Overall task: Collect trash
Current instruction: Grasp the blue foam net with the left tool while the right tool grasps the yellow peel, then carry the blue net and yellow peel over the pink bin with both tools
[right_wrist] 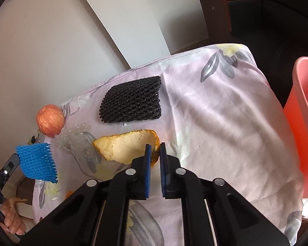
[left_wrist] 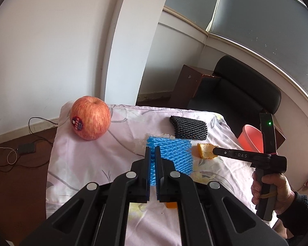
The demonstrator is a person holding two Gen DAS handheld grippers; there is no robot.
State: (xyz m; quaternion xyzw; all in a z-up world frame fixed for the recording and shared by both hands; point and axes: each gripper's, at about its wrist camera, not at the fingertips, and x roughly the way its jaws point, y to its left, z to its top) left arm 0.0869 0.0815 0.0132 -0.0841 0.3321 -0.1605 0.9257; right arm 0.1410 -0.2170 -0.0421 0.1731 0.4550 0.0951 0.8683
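My left gripper (left_wrist: 153,150) is shut on a blue foam fruit net (left_wrist: 174,153) and holds it above the table; the net also shows at the left of the right wrist view (right_wrist: 36,162). My right gripper (right_wrist: 154,146) is shut on the edge of an orange peel (right_wrist: 123,147), seen from the left wrist view (left_wrist: 204,150) too. A black foam net (right_wrist: 131,102) lies flat on the pink floral cloth (right_wrist: 215,112), also in the left wrist view (left_wrist: 189,128). A crumpled clear plastic piece (right_wrist: 74,138) lies beside the peel.
A red apple (left_wrist: 90,117) sits at the table's far left corner, also in the right wrist view (right_wrist: 50,123). A coral-pink bin (right_wrist: 303,123) stands off the table's right side. A black chair (left_wrist: 244,90) and a brown box (left_wrist: 189,86) are behind the table.
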